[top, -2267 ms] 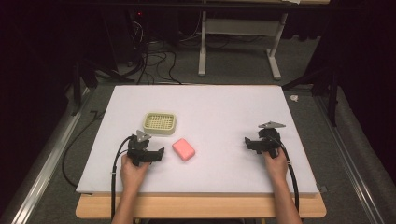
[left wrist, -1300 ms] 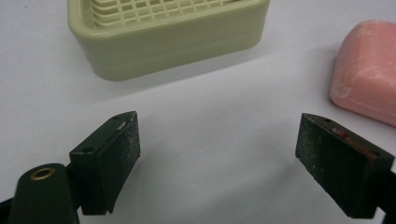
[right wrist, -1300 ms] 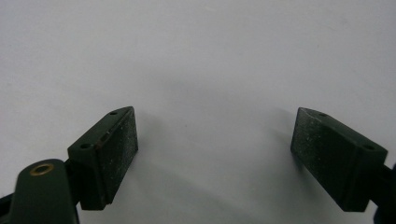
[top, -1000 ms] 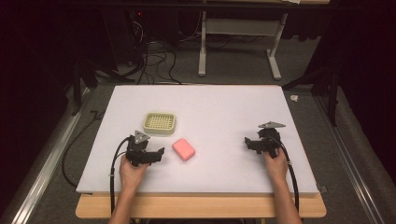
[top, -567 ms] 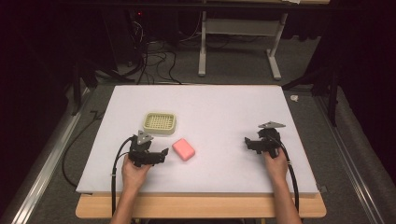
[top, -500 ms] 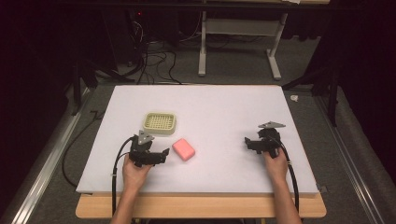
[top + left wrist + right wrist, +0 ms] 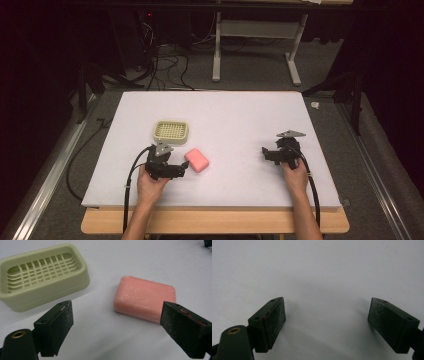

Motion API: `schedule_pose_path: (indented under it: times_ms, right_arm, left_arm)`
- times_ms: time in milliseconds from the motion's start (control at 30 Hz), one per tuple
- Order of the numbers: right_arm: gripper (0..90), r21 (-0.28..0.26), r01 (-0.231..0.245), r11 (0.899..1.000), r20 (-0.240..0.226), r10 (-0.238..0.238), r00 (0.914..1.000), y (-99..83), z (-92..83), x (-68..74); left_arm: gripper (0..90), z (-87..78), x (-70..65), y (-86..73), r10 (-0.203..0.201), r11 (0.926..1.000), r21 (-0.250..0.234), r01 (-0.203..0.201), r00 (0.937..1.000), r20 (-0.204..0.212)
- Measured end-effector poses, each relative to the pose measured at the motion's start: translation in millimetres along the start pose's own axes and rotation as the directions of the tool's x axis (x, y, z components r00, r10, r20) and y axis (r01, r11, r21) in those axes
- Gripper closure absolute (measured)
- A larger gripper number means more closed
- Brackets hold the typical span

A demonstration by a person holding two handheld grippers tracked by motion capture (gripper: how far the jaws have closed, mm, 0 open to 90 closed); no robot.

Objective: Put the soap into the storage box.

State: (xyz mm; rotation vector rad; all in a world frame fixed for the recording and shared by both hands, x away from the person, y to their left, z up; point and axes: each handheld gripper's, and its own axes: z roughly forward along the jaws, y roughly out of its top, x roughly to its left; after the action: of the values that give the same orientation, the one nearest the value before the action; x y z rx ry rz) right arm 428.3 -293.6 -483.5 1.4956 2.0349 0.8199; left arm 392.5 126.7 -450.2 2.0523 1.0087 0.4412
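Approaching the soap (image 7: pixel 197 160), the left gripper (image 7: pixel 183 169) stands on the table (image 7: pixel 240 120) with its jaws spread wide and nothing between them. In the left gripper view the soap (image 7: pixel 145 298) lies flat just ahead of the jaws, nearer the right-hand one, and clear of both pads. The dish (image 7: pixel 42 275) sits empty beside it, apart from the soap; in the high view the dish (image 7: pixel 170 131) lies just beyond the left gripper. The right gripper (image 7: pixel 265 152) rests well apart on the other side of the table, jaws likewise spread over bare surface. Judged from this, the work is probably placing the soap in the dish, and it is barely begun: no grasp is made, and the closing, lifting and setting down all remain.
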Motion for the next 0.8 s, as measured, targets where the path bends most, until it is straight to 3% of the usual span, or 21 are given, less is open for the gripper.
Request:
schedule_pose_path:
  times_ms: [800]
  right_arm:
    - [15.5, 0.000, -0.002, 1.000, -0.001, 0.002, 1.0000, 0.0, 0.1, -0.1]
  left_arm:
    - [9.1, 21.4, -26.7, 16.8, 0.089, 0.9950, 0.039, -0.091, 0.9942, 0.060]
